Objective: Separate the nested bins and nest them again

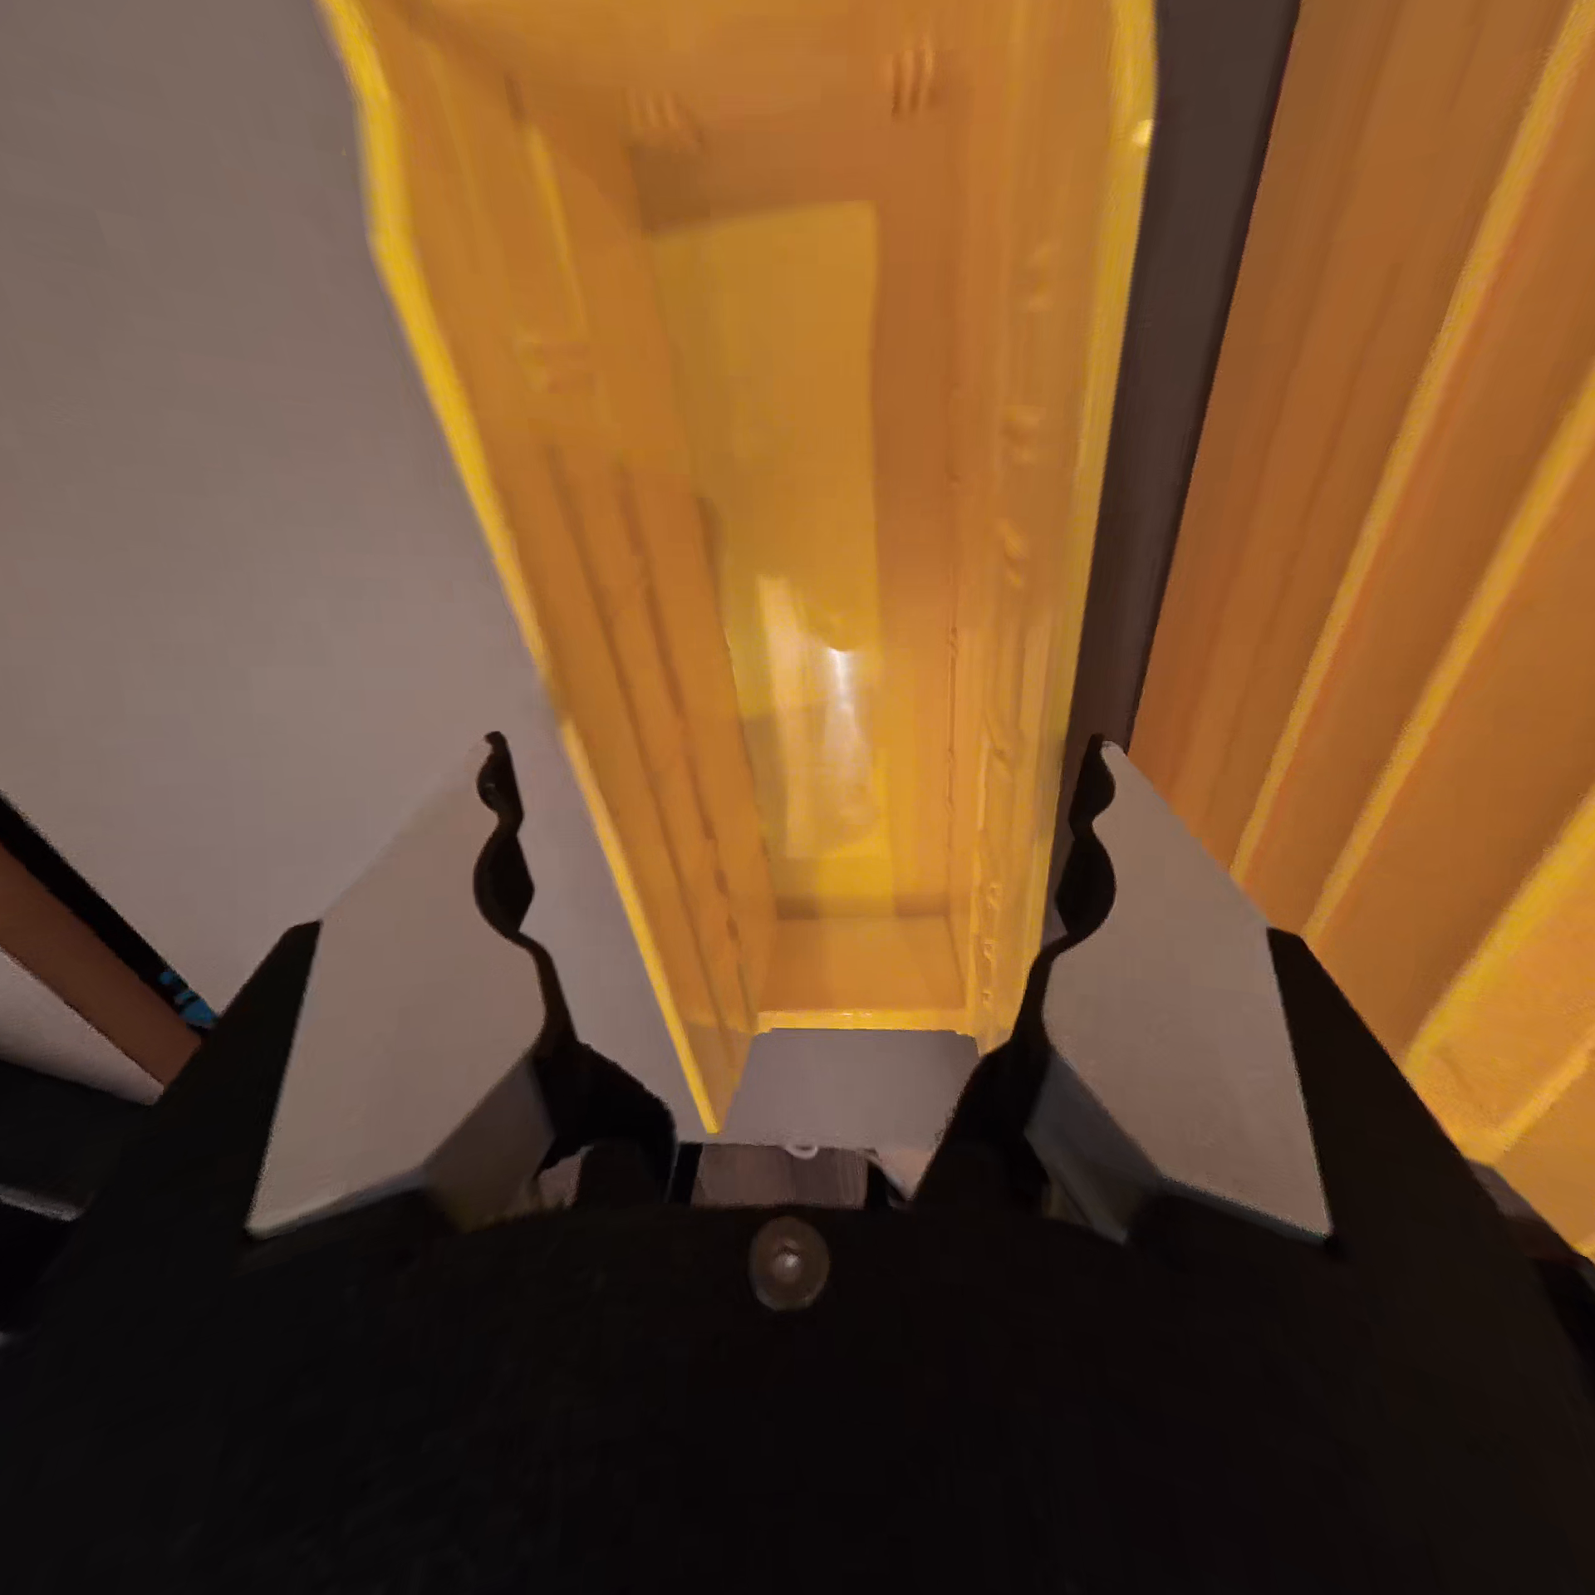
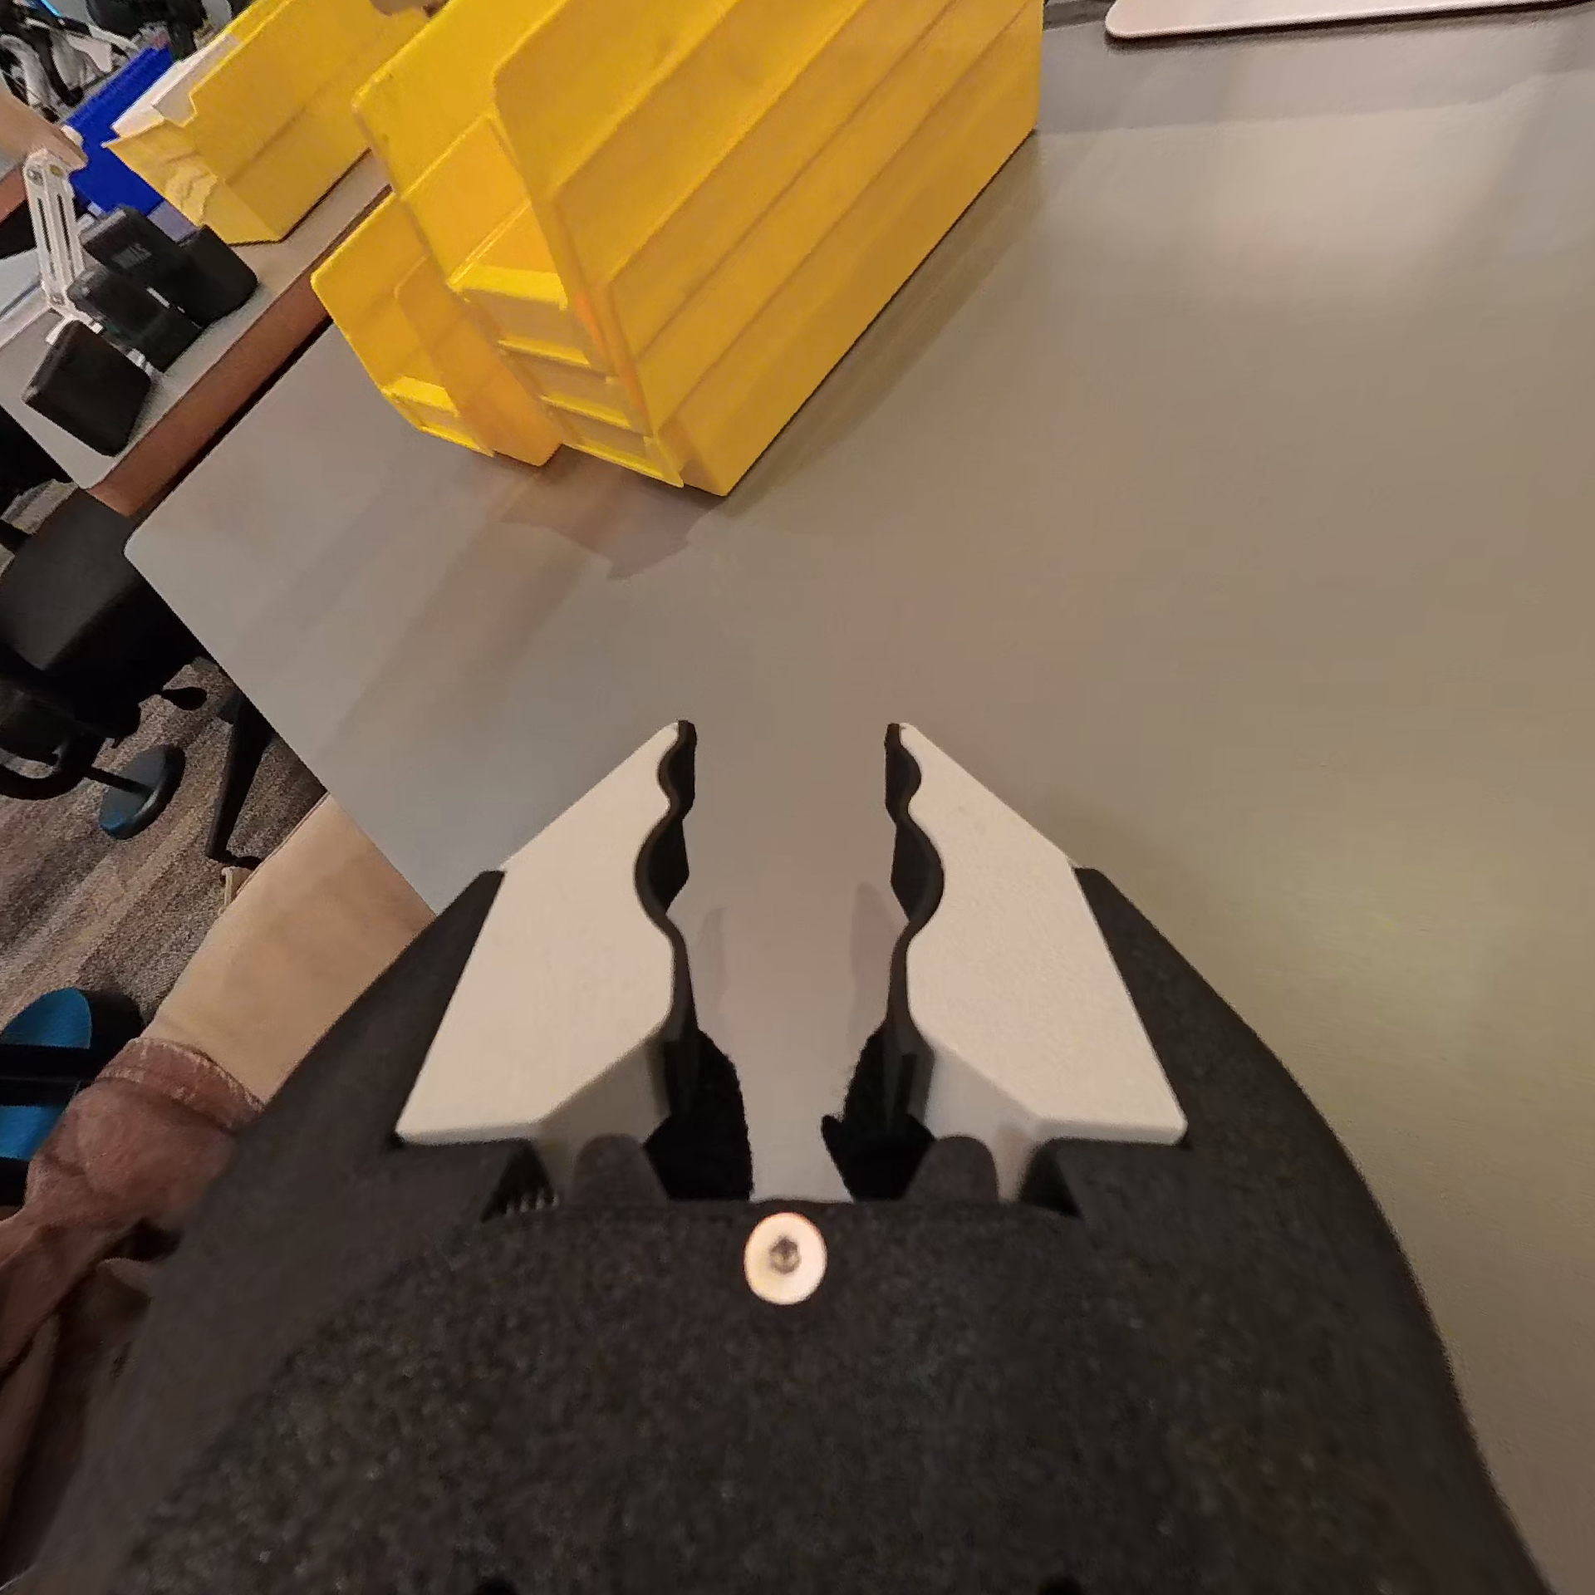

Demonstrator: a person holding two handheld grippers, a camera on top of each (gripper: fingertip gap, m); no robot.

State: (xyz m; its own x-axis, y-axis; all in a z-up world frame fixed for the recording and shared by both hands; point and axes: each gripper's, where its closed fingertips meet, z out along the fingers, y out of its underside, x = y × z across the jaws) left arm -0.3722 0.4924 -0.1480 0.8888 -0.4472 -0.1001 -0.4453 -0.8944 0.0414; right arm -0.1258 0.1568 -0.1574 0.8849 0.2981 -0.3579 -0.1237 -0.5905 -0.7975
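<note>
One yellow bin (image 1: 777,518) between spread jaws

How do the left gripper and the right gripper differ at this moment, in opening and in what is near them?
The left gripper is opened wide; the right gripper is open more narrowly. The left gripper has a yellow bin running between its fingertips, not clamped; the right gripper has only bare grey table between its fingertips, and the nested yellow bins lie farther ahead. Both have pale fingers on a black body.

No legible text. Black box (image 2: 138,250) on far desk has faint lettering, too blurred to read.
</note>
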